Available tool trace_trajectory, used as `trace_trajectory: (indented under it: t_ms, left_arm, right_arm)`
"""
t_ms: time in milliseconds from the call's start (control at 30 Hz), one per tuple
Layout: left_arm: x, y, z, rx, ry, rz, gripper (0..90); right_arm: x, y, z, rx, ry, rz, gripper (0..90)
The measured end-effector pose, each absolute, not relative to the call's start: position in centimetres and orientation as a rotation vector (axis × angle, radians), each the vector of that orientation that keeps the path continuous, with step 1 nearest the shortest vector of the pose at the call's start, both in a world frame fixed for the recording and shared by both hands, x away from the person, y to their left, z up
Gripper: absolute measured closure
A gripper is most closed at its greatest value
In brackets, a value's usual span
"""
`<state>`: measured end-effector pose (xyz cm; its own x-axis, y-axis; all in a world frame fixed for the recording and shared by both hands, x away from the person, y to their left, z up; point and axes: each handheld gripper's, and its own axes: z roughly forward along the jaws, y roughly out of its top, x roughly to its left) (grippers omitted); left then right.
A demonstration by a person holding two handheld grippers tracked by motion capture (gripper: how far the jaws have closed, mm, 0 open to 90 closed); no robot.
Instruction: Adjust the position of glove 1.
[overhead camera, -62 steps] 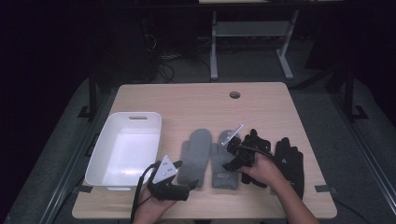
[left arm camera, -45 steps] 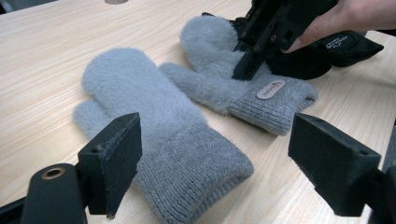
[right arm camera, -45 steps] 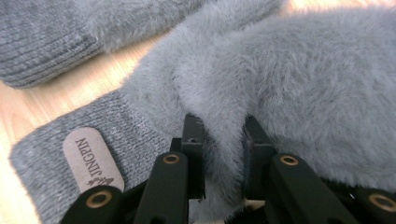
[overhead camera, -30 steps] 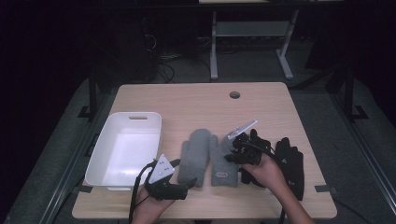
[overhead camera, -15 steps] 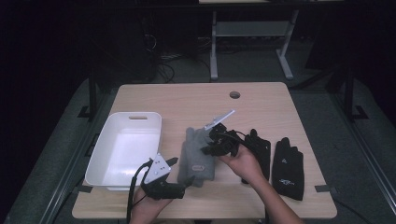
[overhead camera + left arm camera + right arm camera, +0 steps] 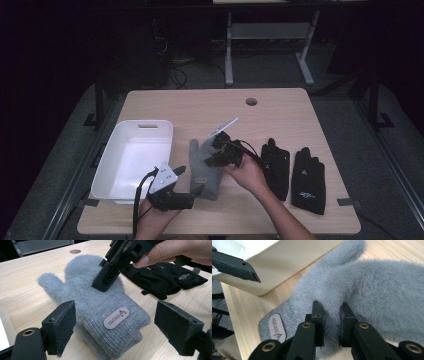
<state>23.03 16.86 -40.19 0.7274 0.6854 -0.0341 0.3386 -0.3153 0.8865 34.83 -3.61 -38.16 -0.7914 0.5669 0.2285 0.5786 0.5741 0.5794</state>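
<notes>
— Did anything move since a moment ago?

— Yes. One second back, the right gripper (image 6: 218, 152) was over by the black gloves. Now it has slid across toward the white bin (image 6: 114, 172), and it sits on the grey mitten (image 6: 205, 167). A grey mitten that lay beside this one then is now on top of it, so they make a stack. The left gripper (image 6: 181, 172) has hardly moved.

— Where is the mitten now?

— It lies flat on the wooden table (image 6: 200, 107), between the bin and the two black gloves. In the left gripper view you can see a second grey cuff peeking out under the top one. A small tag on the cuff (image 6: 116, 318) reads JINGPIN.

— What is the right gripper doing?

— Its two black jaws are squeezed together on a fold of the fluffy mitten (image 6: 372, 290). The fur is pinched up between them. You can see that best in the right gripper view.

— And the left one?

— The left gripper (image 6: 115, 322) has its jaws wide apart. They stand on each side of the mitten's cuff, near it, but they do not press on it. It holds nothing.

— What about the black gloves?

— The nearer black glove (image 6: 276, 167) is just beside the right hand (image 6: 248, 175). The farther black glove (image 6: 308, 180) lies next to it, toward the table's right edge. Nobody is touching them with a gripper.
</notes>
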Motion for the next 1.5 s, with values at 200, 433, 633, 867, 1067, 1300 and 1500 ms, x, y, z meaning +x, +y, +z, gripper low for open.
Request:
trace_trajectory:
  t_ms: [200,433,633,867,1067,1300,1500]
  left_arm:
    - [23.2,16.8,-40.3,1.931,0.800,0.426,17.5]
    - [23.3,16.5,-40.4,1.957,0.821,0.377,20.0]
    - [23.6,16.2,-40.6,1.974,0.852,0.368,20.7]
    - [23.8,15.8,-40.7,2.000,0.852,0.368,22.4]
    - [23.8,15.5,-40.8,2.008,0.846,0.369,22.3]
    - [23.8,15.4,-40.7,2.000,0.831,0.360,21.3]
    - [23.8,15.4,-40.8,2.004,0.833,0.360,21.2]
  right_arm:
    - [35.2,-3.4,-39.8,-1.041,-2.823,-0.954,74.3]
    - [35.4,-3.9,-41.2,-1.048,-2.842,-0.924,56.8]
    - [35.7,-4.9,-40.7,-1.033,-2.833,-0.992,35.1]
    - [37.1,-7.4,-40.0,-1.141,-2.767,-1.041,29.5]
    - [39.2,-8.6,-40.6,-1.258,-2.718,-1.031,27.0]
    - [41.5,-8.9,-42.1,-1.364,-2.611,-0.998,26.5]
    - [42.5,-8.3,-43.6,-1.397,-2.525,-0.982,25.6]
